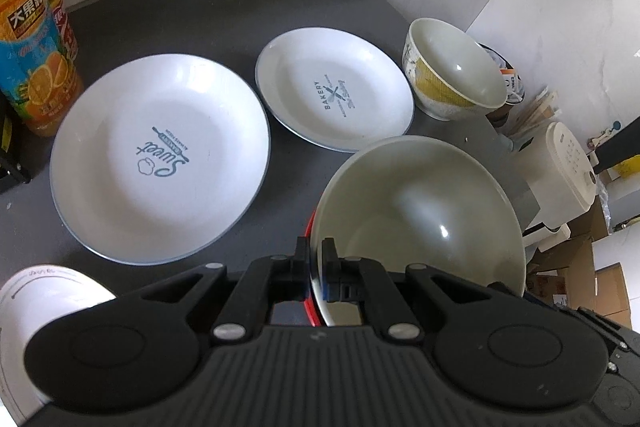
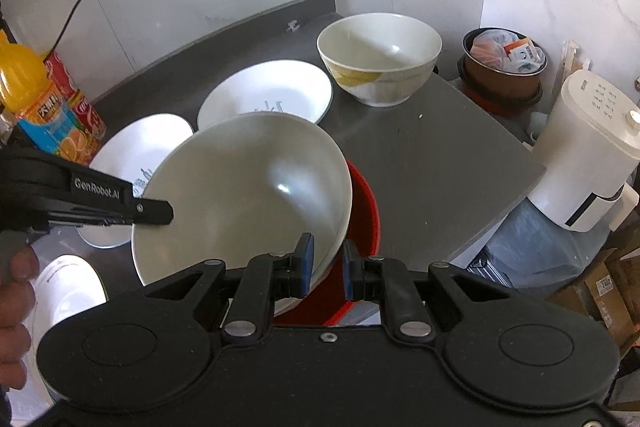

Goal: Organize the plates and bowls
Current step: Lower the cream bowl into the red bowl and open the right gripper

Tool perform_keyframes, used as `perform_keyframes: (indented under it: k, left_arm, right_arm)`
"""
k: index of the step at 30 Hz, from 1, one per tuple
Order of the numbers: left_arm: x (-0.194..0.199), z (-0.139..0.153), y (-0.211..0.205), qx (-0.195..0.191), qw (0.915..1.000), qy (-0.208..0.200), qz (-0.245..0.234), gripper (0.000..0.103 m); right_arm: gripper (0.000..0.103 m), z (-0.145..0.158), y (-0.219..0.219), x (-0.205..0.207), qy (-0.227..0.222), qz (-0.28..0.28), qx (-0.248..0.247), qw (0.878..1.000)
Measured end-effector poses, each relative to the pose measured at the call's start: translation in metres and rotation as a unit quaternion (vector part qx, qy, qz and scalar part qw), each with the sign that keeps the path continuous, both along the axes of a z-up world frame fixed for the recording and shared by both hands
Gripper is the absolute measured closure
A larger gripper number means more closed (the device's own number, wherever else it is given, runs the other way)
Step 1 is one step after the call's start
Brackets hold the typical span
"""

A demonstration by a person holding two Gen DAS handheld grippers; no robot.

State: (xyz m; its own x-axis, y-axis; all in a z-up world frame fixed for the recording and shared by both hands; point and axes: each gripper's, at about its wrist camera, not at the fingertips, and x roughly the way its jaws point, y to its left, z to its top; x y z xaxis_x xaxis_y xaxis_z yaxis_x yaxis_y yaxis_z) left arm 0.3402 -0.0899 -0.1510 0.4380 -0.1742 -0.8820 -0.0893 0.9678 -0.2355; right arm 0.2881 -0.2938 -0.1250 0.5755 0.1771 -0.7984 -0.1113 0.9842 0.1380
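Right then, clamped the red bowl (image 1: 420, 211) by its rim in the left hand-held gripper (image 1: 314, 263), tilted just ahead. Straddled the rim with the right hand-held gripper (image 2: 326, 265), jaws parted, probably to steady it for stacking into the patterned bowl (image 2: 380, 55) beyond.

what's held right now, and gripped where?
The red-and-white bowl, tilted. The left gripper is shut on its near rim. The right gripper straddles another part of the rim, its jaws apart with a gap on the outer side.

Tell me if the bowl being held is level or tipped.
Tipped. The held bowl leans, its opening facing the right wrist camera, its rim pinched by the left gripper; it looks empty.
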Motion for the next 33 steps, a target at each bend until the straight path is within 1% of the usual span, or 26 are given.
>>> perform_keyframes:
  k: [7,11,14,16,17,18,19,20,22,23,24,25,27,30,33]
  left_arm:
    - [0.001,-0.001,-0.001,0.011,0.9999,-0.006,-0.01,0.099]
    - [0.003,-0.001,0.0,0.014,0.9998,-0.002,-0.016,0.099]
    - [0.007,0.0,0.0,0.018,0.9996,0.006,-0.019,0.099]
    - [0.009,0.006,0.0,0.019,0.9996,-0.001,-0.019,0.096]
    - [0.01,0.01,0.001,0.018,0.9996,-0.007,-0.021,0.095]
    - [0.012,0.013,0.001,0.018,0.9995,-0.011,-0.023,0.093]
    - [0.014,0.017,0.001,0.019,0.9994,-0.014,-0.024,0.089]
    - [0.016,0.02,0.001,0.021,0.9993,-0.016,-0.025,0.087]
    - [0.02,0.027,0.003,0.02,0.9992,-0.024,-0.026,0.074]
    - [0.021,0.03,0.003,0.02,0.999,-0.029,-0.027,0.07]
    - [0.022,0.033,0.003,0.021,0.9987,-0.035,-0.029,0.063]
    - [0.024,0.037,0.003,0.023,0.9983,-0.042,-0.033,0.058]
    - [0.028,0.042,0.004,0.024,0.9975,-0.054,-0.039,0.054]
    - [0.034,0.048,0.004,0.025,0.9965,-0.062,-0.05,0.048]
    - [0.038,0.052,0.005,0.018,0.9954,-0.071,-0.062,0.046]
  right_arm:
    - [0.089,-0.008,0.002,0.001,0.01,-0.002,-0.006,1.0]
    - [0.09,-0.004,0.0,0.004,0.006,-0.004,-0.014,1.0]
    - [0.09,-0.004,0.001,0.009,0.014,0.0,-0.022,1.0]
    - [0.086,-0.002,0.002,0.012,0.023,0.0,-0.024,0.999]
    - [0.078,-0.001,0.001,0.014,0.029,-0.005,-0.015,0.999]
    - [0.071,0.001,-0.001,0.014,0.028,-0.011,-0.002,1.0]
    - [0.058,0.004,-0.003,0.013,0.021,-0.017,0.002,1.0]
    - [0.057,0.009,-0.003,0.01,0.011,-0.019,0.002,1.0]
    - [0.057,0.015,-0.003,0.007,0.0,-0.023,-0.001,1.0]
    - [0.057,0.018,-0.004,0.006,-0.004,-0.026,0.001,1.0]
    - [0.057,0.021,-0.005,0.005,-0.007,-0.03,0.004,1.0]
    - [0.058,0.023,-0.005,0.004,-0.012,-0.034,0.003,0.999]
    - [0.058,0.027,-0.007,0.002,-0.019,-0.05,0.001,0.999]
    - [0.058,0.034,-0.011,-0.002,-0.026,-0.074,0.013,0.997]
    - [0.058,0.039,-0.011,-0.004,-0.036,-0.093,0.008,0.995]
